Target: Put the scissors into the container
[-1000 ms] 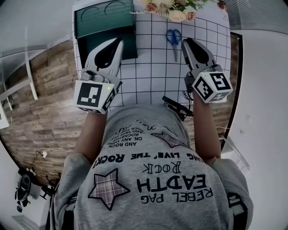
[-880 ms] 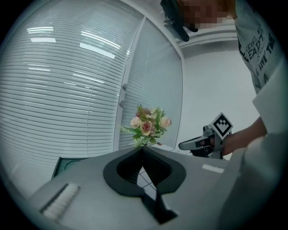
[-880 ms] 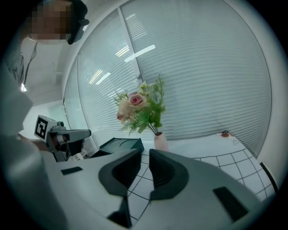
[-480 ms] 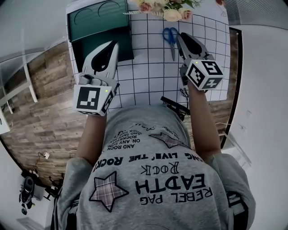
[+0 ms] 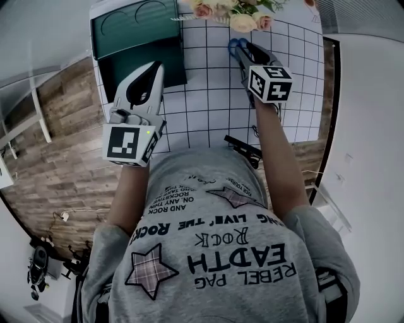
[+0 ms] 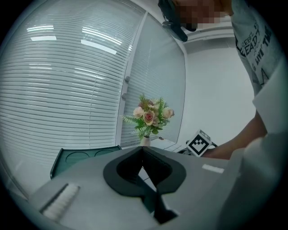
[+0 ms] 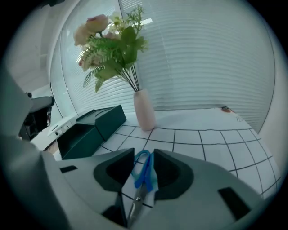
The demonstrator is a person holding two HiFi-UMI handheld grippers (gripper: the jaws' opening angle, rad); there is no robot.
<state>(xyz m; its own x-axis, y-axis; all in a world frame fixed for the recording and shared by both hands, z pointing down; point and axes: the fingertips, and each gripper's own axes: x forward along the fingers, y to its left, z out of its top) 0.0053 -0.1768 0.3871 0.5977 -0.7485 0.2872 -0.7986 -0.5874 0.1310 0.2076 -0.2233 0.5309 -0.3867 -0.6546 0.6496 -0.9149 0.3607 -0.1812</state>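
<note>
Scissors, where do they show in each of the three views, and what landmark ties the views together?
Head view: scissors top centre, blue handles showing, blades under the right tongs.
Left gripper view: not in it.
Right gripper view: bottom centre, lying between those tongs, which have just been opening.
Shared landmark: flowers, top in head view, centre in left gripper view, upper left in right gripper view.

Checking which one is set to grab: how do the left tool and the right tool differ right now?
The left tool has its jaws together on nothing; the right tool has its jaws apart, just been opening, straddling the blue scissors. The left hangs by the green container; the right reaches further across the table. Both share one grey two-jaw build.
</note>
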